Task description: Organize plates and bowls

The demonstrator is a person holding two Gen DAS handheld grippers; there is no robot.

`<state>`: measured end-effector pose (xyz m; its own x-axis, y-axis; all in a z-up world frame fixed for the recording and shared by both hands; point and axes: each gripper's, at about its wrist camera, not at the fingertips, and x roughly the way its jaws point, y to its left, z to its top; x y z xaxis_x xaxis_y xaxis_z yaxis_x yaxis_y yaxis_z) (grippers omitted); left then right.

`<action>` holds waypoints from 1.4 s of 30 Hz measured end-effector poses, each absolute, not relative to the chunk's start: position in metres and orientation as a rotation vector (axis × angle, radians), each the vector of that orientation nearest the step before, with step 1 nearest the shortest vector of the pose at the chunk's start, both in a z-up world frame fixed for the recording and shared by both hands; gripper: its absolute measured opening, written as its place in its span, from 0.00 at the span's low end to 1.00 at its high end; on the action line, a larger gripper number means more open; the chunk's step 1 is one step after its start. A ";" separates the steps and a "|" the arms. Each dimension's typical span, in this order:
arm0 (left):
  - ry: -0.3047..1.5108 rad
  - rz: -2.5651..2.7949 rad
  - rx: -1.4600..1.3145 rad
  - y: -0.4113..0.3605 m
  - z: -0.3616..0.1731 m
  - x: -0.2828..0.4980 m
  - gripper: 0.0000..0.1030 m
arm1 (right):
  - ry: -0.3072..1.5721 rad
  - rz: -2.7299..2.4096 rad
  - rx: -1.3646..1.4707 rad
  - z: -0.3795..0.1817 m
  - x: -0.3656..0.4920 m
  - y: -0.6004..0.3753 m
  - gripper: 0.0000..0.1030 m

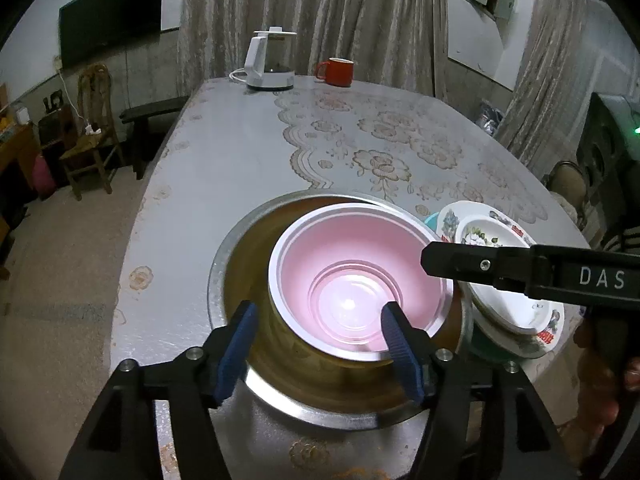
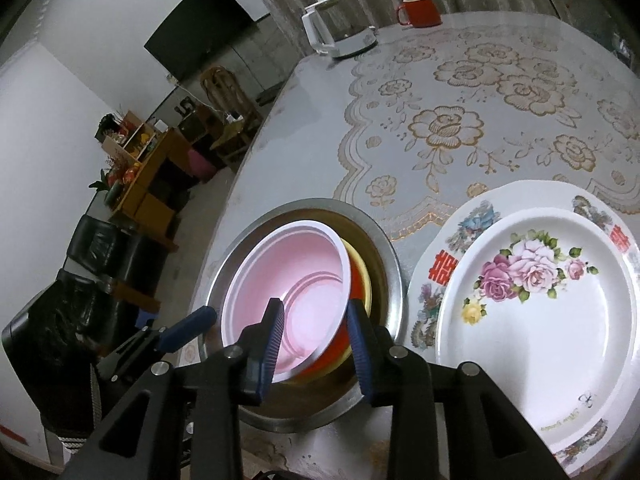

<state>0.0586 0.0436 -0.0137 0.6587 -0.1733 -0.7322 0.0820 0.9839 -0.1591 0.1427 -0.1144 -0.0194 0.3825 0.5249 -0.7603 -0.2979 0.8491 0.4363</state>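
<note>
Left gripper (image 1: 320, 328) gaping around near rim of pink plastic bowl (image 1: 356, 276), lying tilted inside steel basin (image 1: 224, 256). Right gripper (image 2: 316, 324) spread, straddling bowl's rim. Floral white plates (image 2: 560, 300) sitting stacked right of it.

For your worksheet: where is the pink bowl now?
The pink bowl sits nested inside the steel basin, left of the stacked floral plates, in both views.

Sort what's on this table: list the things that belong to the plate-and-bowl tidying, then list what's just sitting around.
Job:
pink bowl
yellow bowl
steel basin
rose plate
larger patterned plate

Lying about:
white electric kettle
red mug
lace tablecloth
</note>
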 end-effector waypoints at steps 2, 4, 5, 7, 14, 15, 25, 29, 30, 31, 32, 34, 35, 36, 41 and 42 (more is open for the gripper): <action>0.830 -0.138 -0.112 0.044 -0.011 0.057 0.70 | 1.047 0.533 0.250 -0.018 0.142 -0.116 0.31; 0.826 -0.134 -0.112 0.044 -0.009 0.057 0.70 | 1.040 0.534 0.252 -0.016 0.142 -0.117 0.31; 0.826 -0.133 -0.113 0.044 -0.009 0.056 0.70 | 1.038 0.534 0.253 -0.015 0.141 -0.117 0.31; 0.825 -0.131 -0.114 0.044 -0.008 0.056 0.71 | 1.031 0.540 0.254 -0.013 0.140 -0.117 0.31; 0.805 -0.121 -0.162 0.054 -0.003 0.049 0.82 | 0.981 0.536 0.261 -0.003 0.137 -0.126 0.32; 0.799 -0.119 -0.181 0.057 -0.002 0.047 0.84 | 0.978 0.537 0.267 -0.002 0.138 -0.127 0.32; 0.748 -0.039 -0.362 0.108 -0.003 0.031 0.89 | 0.938 0.494 0.239 0.000 0.145 -0.146 0.33; 0.771 -0.026 -0.383 0.117 -0.012 0.030 0.88 | 0.932 0.491 0.167 0.000 0.152 -0.144 0.33; 0.783 -0.032 -0.389 0.117 -0.015 0.031 0.88 | 0.937 0.493 0.160 0.000 0.153 -0.144 0.33; 0.790 -0.038 -0.391 0.118 -0.018 0.030 0.87 | 0.945 0.495 0.152 -0.002 0.154 -0.144 0.33; 0.795 -0.049 -0.391 0.117 -0.021 0.030 0.85 | 0.954 0.495 0.143 -0.003 0.155 -0.144 0.33; 0.805 -0.064 -0.380 0.114 -0.024 0.030 0.80 | 0.969 0.507 0.105 -0.006 0.154 -0.141 0.32; 0.810 -0.076 -0.376 0.111 -0.025 0.031 0.75 | 0.974 0.509 0.082 -0.007 0.154 -0.139 0.30; 0.816 -0.089 -0.375 0.109 -0.026 0.032 0.70 | 0.981 0.506 0.051 -0.010 0.154 -0.136 0.28; 0.846 -0.131 -0.338 0.101 -0.033 0.038 0.52 | 1.003 0.520 -0.089 -0.022 0.156 -0.122 0.23; 0.852 -0.140 -0.337 0.100 -0.034 0.039 0.51 | 1.010 0.522 -0.100 -0.024 0.158 -0.121 0.22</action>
